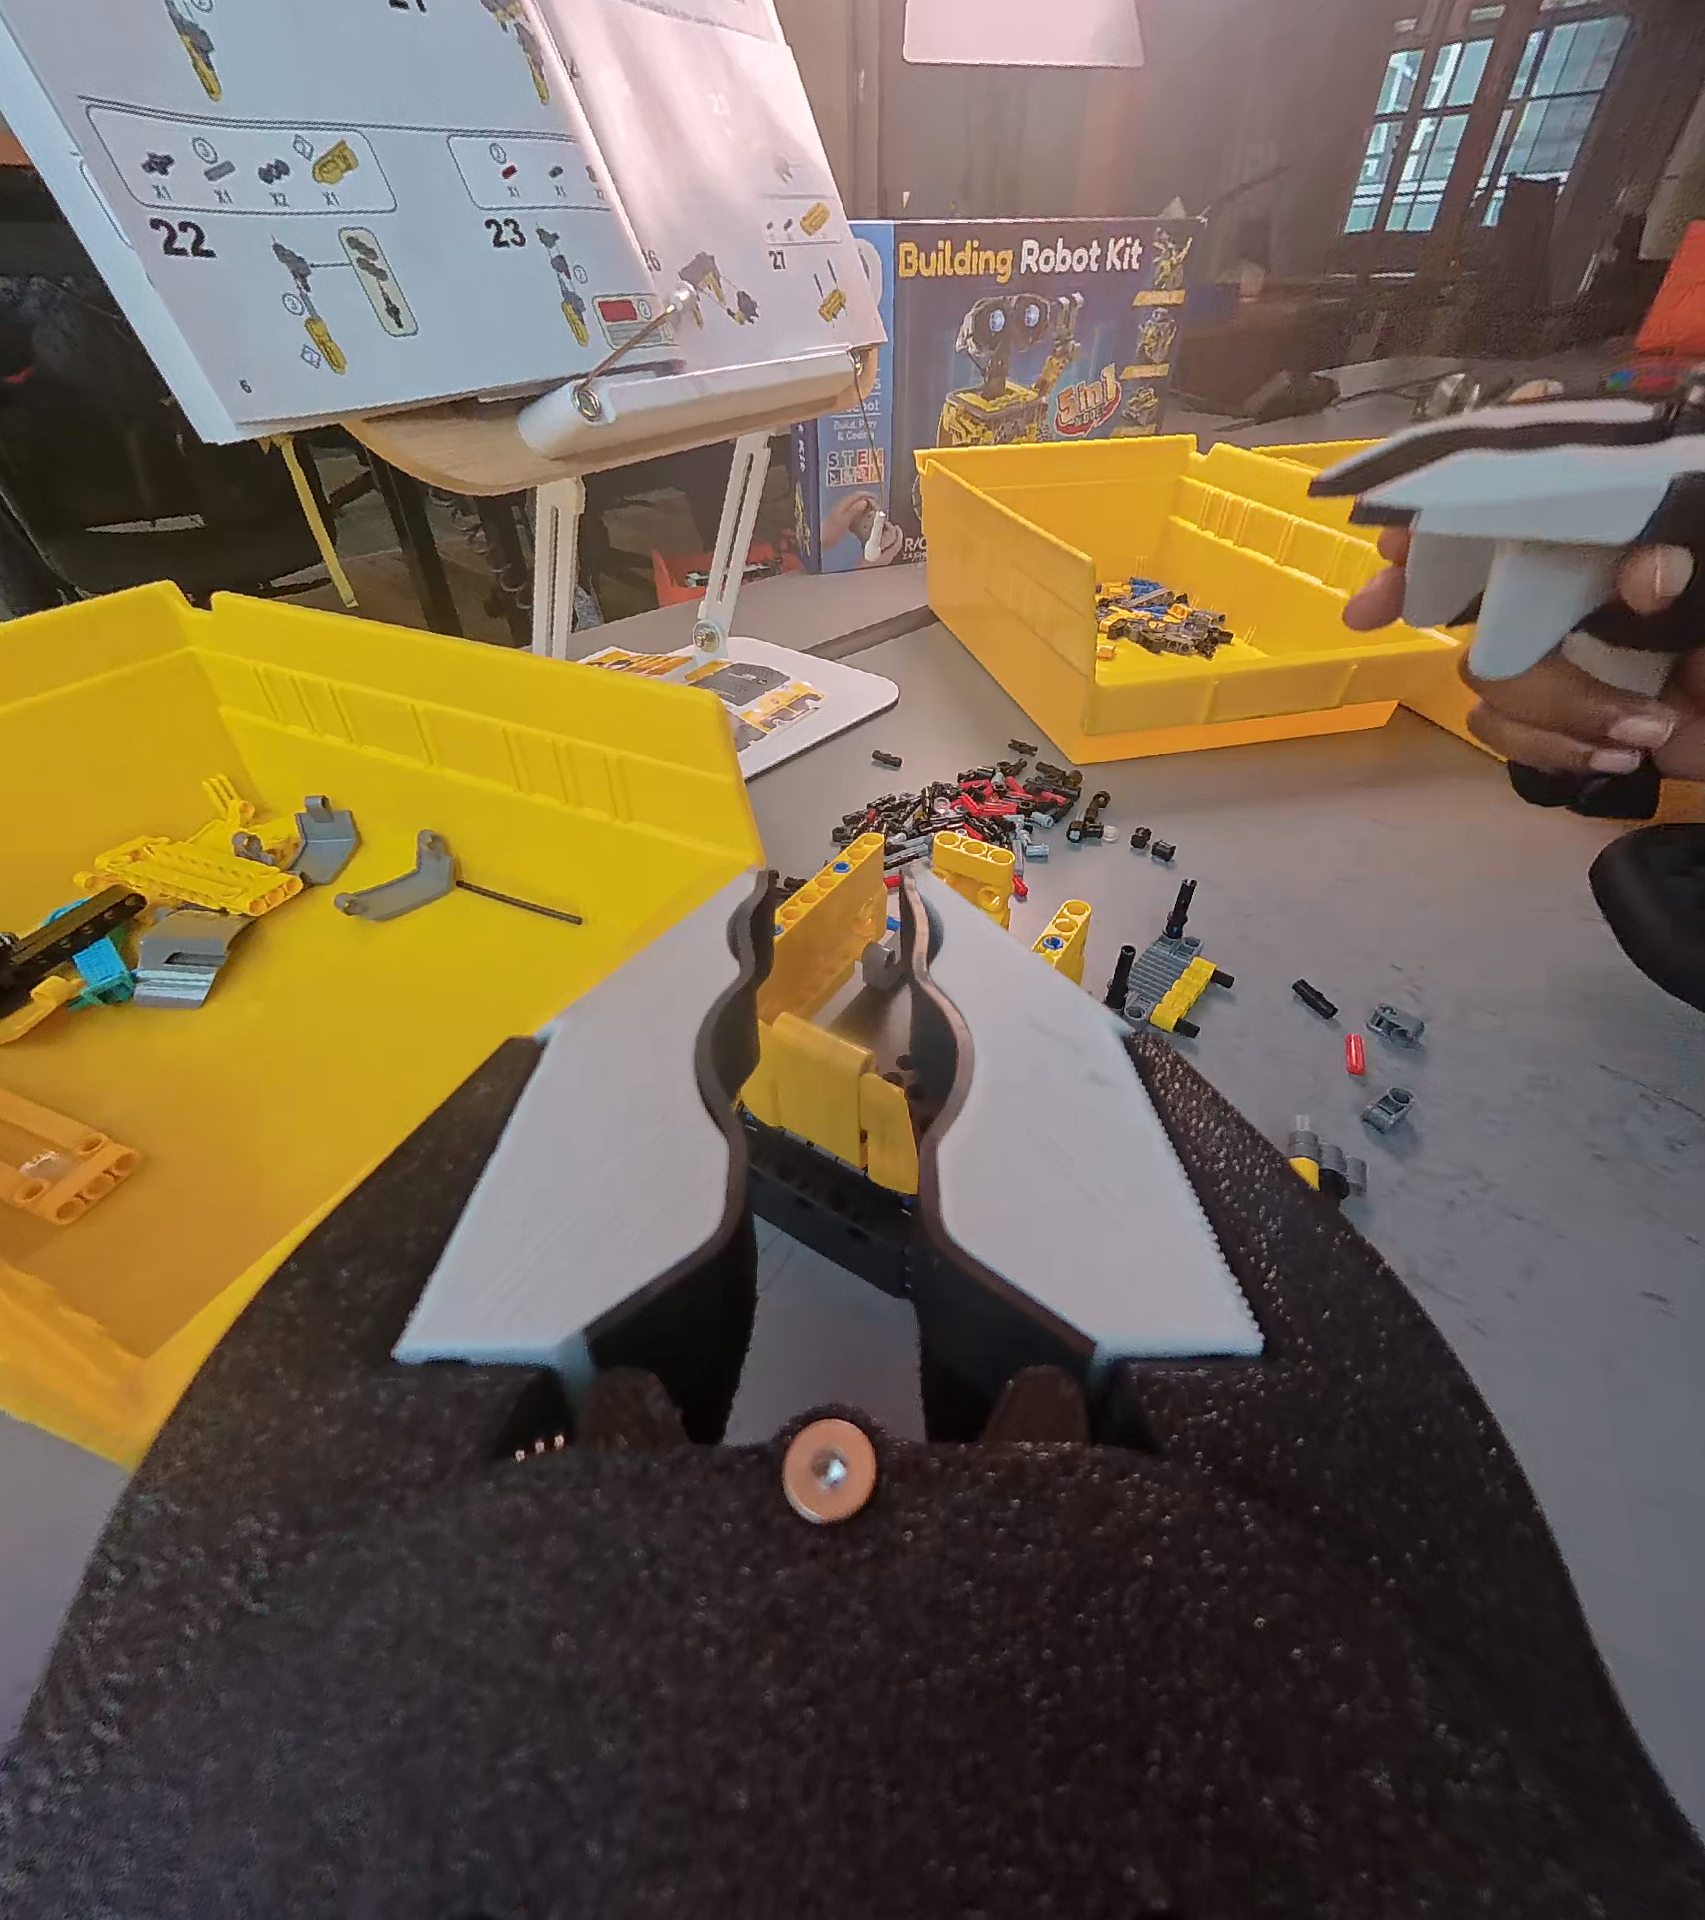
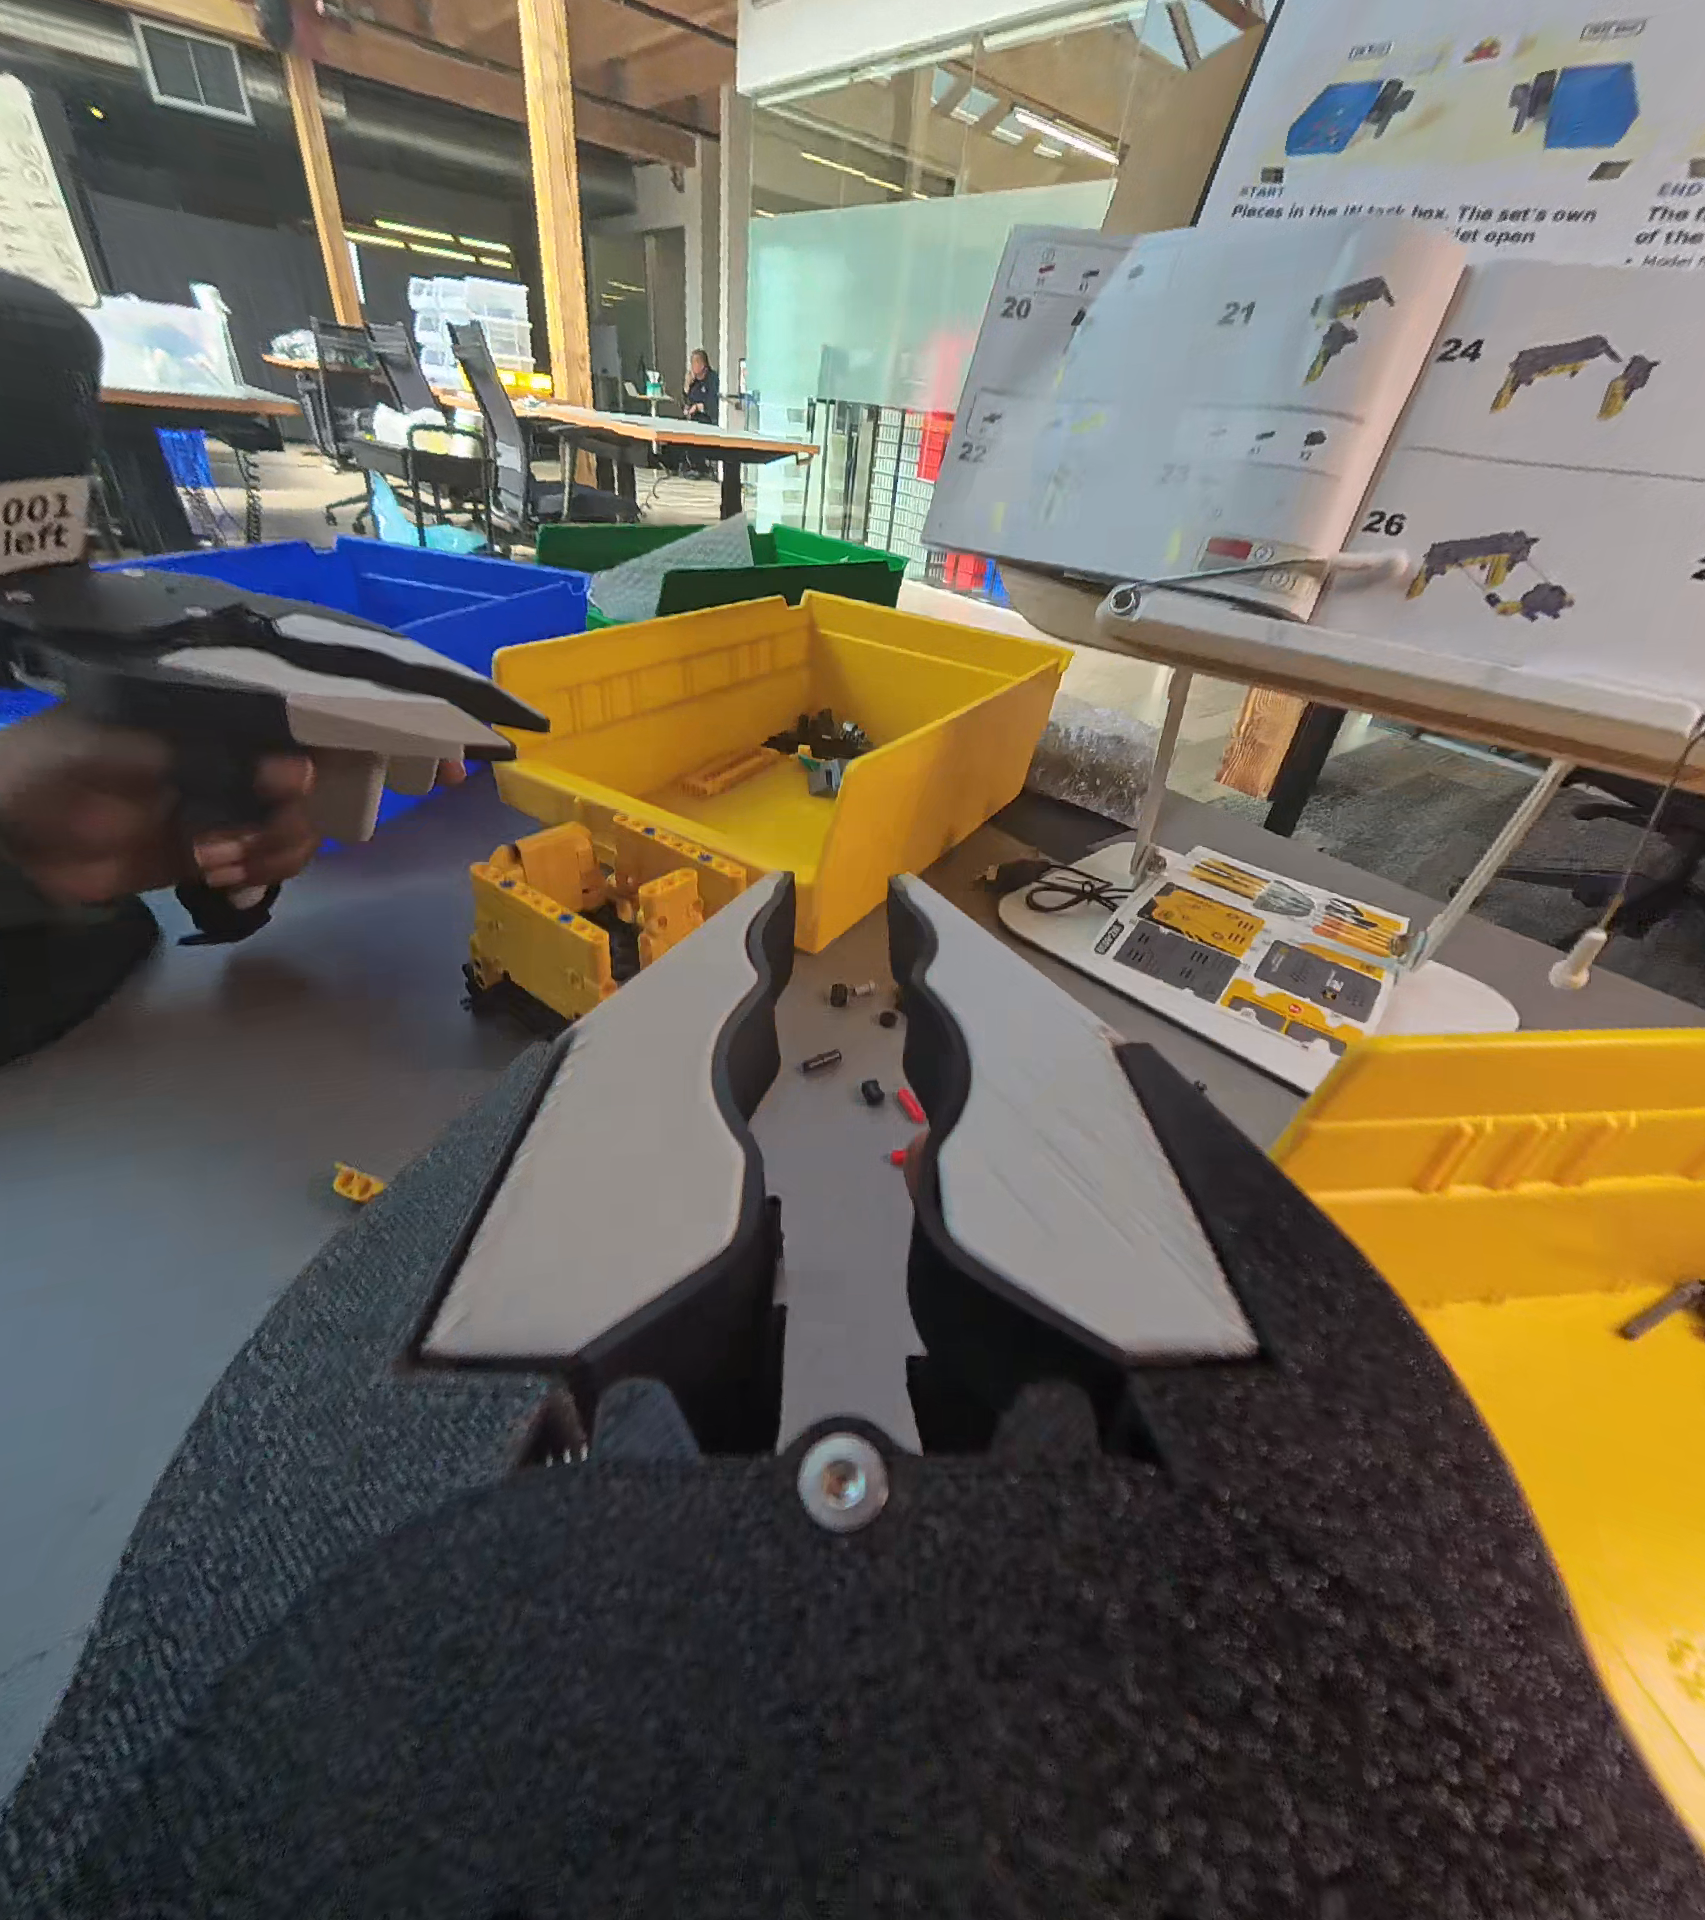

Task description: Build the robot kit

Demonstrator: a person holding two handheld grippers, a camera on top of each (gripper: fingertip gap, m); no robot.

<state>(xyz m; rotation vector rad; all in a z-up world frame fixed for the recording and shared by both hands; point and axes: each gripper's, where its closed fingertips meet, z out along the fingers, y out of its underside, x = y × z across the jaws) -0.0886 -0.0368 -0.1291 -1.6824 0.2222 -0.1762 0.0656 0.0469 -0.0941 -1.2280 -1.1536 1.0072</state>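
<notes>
Your left gripper (image 1: 832,894) has its fingers a little apart, sitting either side of the yellow and black brick model (image 1: 827,1049) on the grey table (image 1: 1450,1299). Can't tell if the pads actually touch it or just flank it. The near yellow bin (image 1: 328,1091) sits right beside it on the left, with grey brackets and yellow beams inside.

Your right gripper (image 2: 840,883) is empty, fingers apart, hanging over a scatter of small black and red pins (image 2: 869,1070) on the table. The model (image 2: 588,914) sits just left of its tips, in front of a yellow bin (image 2: 931,748). Another yellow bin (image 2: 1554,1195) is close on the right, and the instruction booklet (image 2: 1450,436) stands on its stand behind.
</notes>
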